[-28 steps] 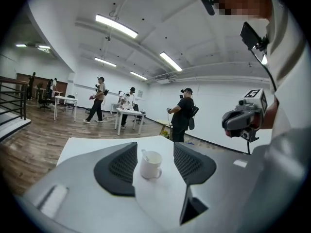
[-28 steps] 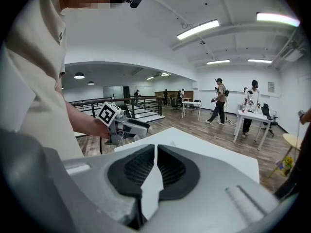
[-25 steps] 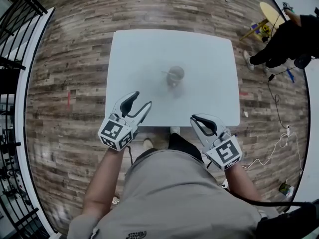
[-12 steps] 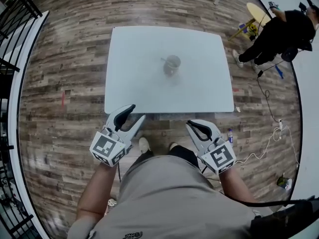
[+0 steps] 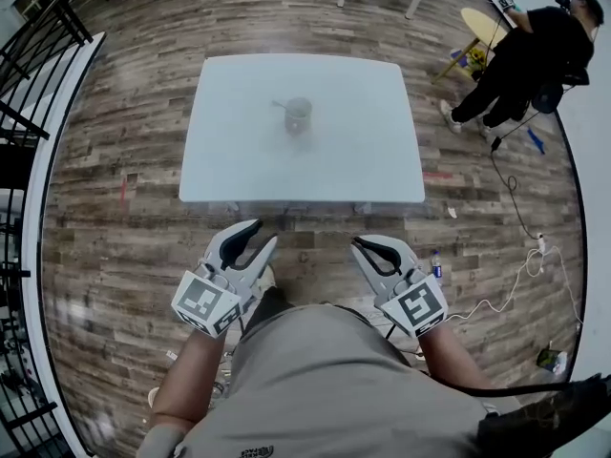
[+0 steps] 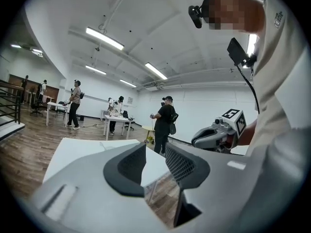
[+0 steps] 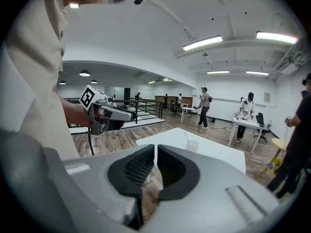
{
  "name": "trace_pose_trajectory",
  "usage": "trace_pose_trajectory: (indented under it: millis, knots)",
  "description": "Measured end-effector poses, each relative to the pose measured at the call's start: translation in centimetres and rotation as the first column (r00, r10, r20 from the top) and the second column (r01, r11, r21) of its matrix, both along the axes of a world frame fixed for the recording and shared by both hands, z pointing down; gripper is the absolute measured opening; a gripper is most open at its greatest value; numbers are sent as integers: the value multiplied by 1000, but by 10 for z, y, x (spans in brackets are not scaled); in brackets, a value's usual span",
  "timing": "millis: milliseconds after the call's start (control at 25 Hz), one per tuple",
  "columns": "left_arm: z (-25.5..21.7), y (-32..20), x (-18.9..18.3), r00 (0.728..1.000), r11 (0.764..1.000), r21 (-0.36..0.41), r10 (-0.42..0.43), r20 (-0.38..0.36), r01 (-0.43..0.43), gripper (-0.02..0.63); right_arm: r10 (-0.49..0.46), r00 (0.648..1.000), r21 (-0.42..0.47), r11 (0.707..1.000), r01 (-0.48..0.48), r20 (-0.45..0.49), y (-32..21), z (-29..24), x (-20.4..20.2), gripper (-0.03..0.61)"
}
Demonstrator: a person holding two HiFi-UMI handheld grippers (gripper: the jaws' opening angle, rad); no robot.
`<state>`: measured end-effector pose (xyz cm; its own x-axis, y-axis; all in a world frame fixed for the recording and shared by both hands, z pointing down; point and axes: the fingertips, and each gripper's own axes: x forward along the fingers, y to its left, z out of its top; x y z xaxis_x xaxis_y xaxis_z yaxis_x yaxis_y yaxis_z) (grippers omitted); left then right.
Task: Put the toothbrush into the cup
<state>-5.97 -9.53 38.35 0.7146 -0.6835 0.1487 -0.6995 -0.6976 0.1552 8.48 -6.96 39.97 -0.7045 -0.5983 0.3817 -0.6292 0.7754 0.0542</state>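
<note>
A clear cup (image 5: 298, 114) stands on the white table (image 5: 239, 160), and the toothbrush (image 5: 282, 105) leans inside it with its handle sticking out to the left. Both grippers hang over the wood floor, short of the table's near edge and well apart from the cup. My left gripper (image 5: 264, 235) has a gap between its jaws, which are closing on nothing; its own view shows that gap (image 6: 155, 154). My right gripper (image 5: 361, 246) is shut and empty (image 7: 155, 152). The right gripper view shows the cup (image 7: 192, 144) and toothbrush (image 7: 186, 136) far ahead.
A person in black (image 5: 520, 55) stands at the upper right beside a round yellow stool (image 5: 482, 22). A black railing (image 5: 29, 84) runs along the left. Cables (image 5: 530, 246) and a small bottle (image 5: 436, 263) lie on the floor to the right.
Both grippers have drawn back off the table's front edge and now hang over the floor. The table and cup sit farther away. The left jaws have narrowed.
</note>
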Motion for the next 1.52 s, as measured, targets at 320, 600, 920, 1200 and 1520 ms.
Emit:
trace_pose_trajectory:
  millis: [320,600,920,1200,1520]
  knots:
    - [-7,92,92,1000,999,-35,-20,14,20,46,-49,998,-29,998,50,47,70,19,74,18]
    - [-24,146,111,999,999,-35,3,42,-1,6,-68,996,1,998,68,57,108,12,90,18]
    - [-44,198,98,998,998,18,67,10,-68,6,-59,997,34,998,58,40,154,2,65,18]
    - [-45,263,47,996,996,9,88,29,-88,6,-89,995,27,996,88,39,210,-8,0,18]
    - [-40,336,-10,993,993,8,116,38,-116,6,-94,995,33,995,93,30,287,-17,-63,18]
